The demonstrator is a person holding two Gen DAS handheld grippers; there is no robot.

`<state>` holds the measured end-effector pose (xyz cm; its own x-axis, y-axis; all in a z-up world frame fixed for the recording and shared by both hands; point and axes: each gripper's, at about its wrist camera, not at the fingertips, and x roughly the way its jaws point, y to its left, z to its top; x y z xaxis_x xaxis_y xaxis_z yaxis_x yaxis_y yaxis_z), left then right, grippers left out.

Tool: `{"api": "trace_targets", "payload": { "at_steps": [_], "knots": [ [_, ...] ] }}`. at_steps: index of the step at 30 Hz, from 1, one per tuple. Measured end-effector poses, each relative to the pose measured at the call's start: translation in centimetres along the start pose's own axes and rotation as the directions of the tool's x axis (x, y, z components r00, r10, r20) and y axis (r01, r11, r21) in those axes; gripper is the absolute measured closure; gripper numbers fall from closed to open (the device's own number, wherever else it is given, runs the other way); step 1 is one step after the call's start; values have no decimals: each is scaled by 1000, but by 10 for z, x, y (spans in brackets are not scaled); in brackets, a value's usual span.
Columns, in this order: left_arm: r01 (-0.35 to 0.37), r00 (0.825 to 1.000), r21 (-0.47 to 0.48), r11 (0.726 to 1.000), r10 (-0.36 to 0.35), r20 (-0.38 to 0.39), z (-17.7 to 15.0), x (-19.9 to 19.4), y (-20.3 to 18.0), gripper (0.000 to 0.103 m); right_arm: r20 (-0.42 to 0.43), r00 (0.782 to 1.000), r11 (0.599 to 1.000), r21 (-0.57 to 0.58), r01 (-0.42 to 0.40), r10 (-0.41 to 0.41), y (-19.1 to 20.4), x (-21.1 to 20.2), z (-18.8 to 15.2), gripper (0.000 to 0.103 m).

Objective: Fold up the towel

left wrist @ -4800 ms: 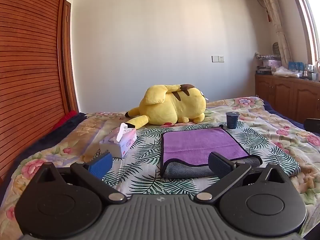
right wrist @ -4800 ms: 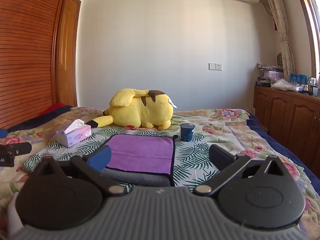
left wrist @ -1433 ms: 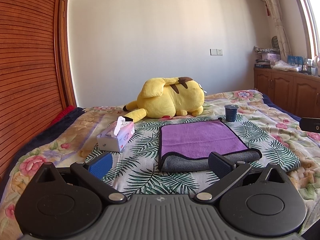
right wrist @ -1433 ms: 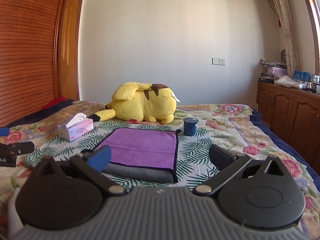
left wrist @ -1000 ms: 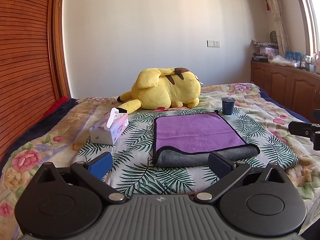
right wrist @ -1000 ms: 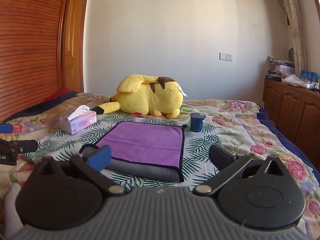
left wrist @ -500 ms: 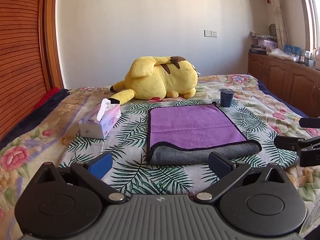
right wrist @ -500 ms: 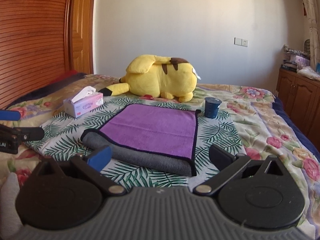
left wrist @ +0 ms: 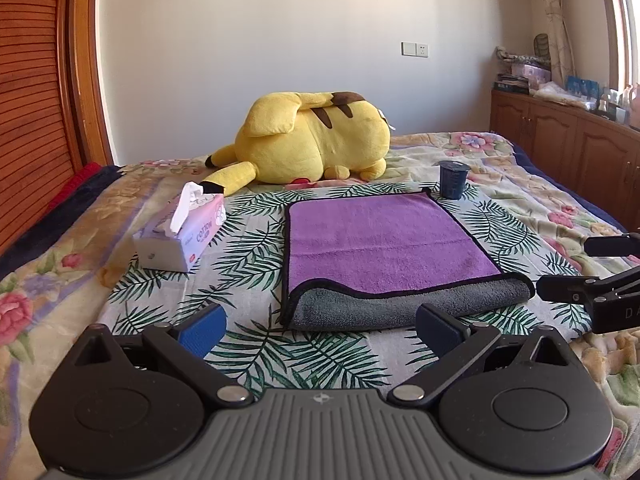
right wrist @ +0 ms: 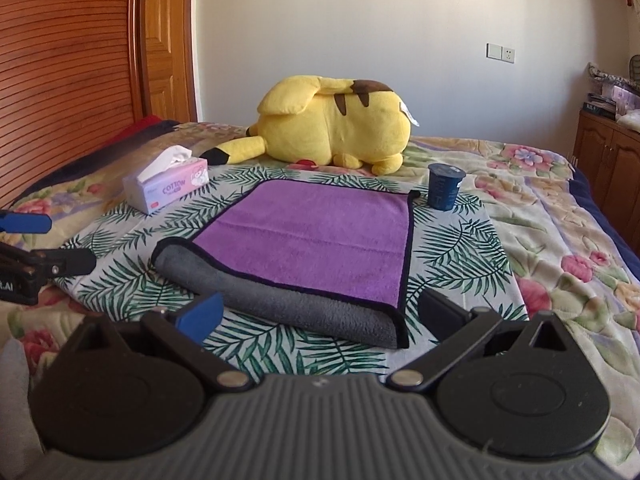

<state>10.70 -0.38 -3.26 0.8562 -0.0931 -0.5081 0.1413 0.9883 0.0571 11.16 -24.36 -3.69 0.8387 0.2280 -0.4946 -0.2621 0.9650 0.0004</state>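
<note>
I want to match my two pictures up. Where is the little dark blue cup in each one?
Left wrist view: the dark blue cup stands right of centre, at the far right corner of the purple towel.
Right wrist view: the cup stands right of centre too, just beyond the towel's far right corner.
Shared landmark: the yellow plush toy lies behind the towel, left of the cup, in both.

Purple towel (left wrist: 384, 236) flat on bed, near edge rolled, grey underside.

bright daylight from right; sharp, fisheye-curved edges.
</note>
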Motion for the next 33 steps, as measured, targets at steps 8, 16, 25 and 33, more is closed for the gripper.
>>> {"api": "trace_targets", "payload": {
  "at_steps": [8,16,25,33],
  "knots": [
    [27,999,6,1000,-27,-20,6,22,2,32,-33,999,999,15,-35,36,-9,18,3,0],
    [34,998,18,999,-32,-54,7,43,5,44,-44,997,998,39,-58,60,-23,37,10,4],
    [38,996,-8,999,-39,-77,9,72,17,44,-102,992,995,65,-72,78,-39,63,11,14],
    [20,996,-22,1000,-22,-92,9,97,26,50,-170,983,996,68,-55,66,-49,85,8,17]
  ]
}}
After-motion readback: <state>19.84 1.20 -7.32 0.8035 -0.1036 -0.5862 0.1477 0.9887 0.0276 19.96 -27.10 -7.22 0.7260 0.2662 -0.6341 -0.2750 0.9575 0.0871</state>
